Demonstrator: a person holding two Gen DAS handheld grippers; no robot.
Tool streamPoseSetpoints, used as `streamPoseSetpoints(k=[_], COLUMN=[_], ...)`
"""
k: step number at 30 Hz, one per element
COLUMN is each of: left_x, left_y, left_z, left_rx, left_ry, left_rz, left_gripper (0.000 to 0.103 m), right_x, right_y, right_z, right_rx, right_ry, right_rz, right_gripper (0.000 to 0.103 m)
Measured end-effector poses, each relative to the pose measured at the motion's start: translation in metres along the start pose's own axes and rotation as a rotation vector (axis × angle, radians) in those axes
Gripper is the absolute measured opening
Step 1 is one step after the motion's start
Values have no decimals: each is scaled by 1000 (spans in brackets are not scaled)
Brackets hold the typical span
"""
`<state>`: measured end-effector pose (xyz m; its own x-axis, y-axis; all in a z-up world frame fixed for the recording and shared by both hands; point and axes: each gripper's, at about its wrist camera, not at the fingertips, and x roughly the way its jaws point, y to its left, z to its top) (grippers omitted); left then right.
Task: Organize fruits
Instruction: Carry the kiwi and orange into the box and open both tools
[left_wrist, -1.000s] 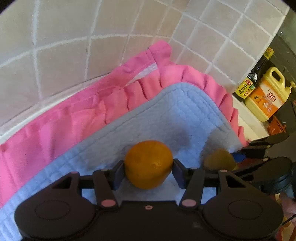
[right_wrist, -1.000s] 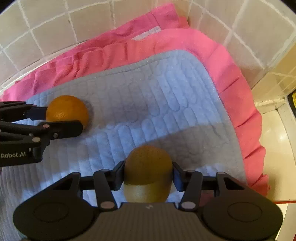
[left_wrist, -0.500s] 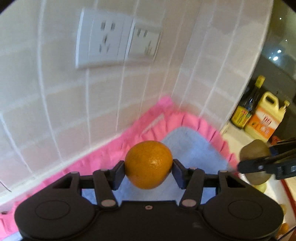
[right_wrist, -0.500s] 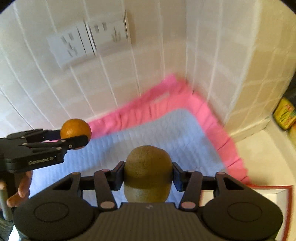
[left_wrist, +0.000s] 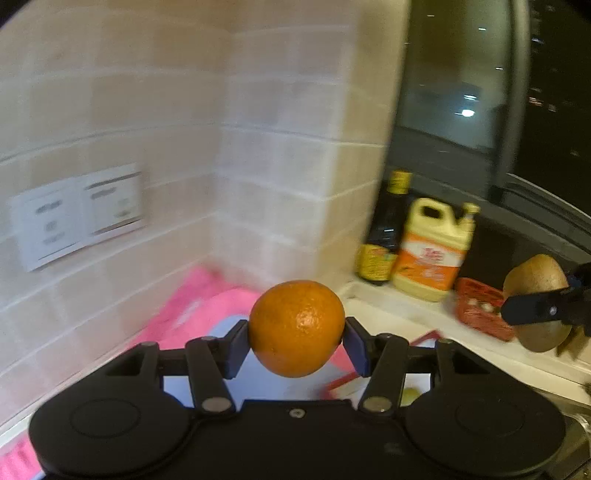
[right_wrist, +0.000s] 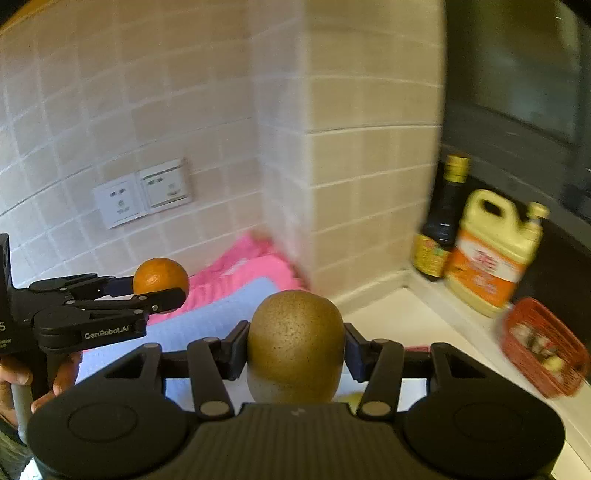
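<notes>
Left claw (left_wrist: 297, 341) clamps the orange (left_wrist: 296, 328) at its widest girth, low centre of its view; right claw (right_wrist: 295, 349) likewise pinches the kiwi (right_wrist: 294, 341). Both look light and round; the orange's firm rind should tolerate pressure, the softer kiwi probably bruises and wants gentler pads across its middle.
</notes>
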<state>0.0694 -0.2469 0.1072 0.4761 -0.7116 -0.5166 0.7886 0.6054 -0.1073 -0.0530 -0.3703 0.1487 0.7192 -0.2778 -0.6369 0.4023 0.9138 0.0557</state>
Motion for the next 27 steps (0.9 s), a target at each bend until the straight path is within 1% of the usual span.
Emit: streamPoseSetpoints(k=[4,9,15,20,25,27], left_x=[16,34,56,81,96,103], left_y=[-43,-95,-143,-149,-145,-142], left_z=[6,12,13,8,-6,-13], left_rx=[50,97,141,140,143,139], left_ry=[-2,2,27,72,121,152], left_rz=[-77,-153,-222,-269,-280,-290], left_gripper=[65,65,65,65,65,65], right_x=[-18,-34,-42,-35,-18,-10], right_y=[-33,-70,-105,-121,-132,-136], right_z=[-17,-37,-61,-76,-83,-86], right_rx=[53,106,171,211,236,242], right_ry=[-11,-8,9,34,67,80], right_rz=[-57,-112,-149,-142,-122,-108], right_gripper=[54,54,54,54,54,54])
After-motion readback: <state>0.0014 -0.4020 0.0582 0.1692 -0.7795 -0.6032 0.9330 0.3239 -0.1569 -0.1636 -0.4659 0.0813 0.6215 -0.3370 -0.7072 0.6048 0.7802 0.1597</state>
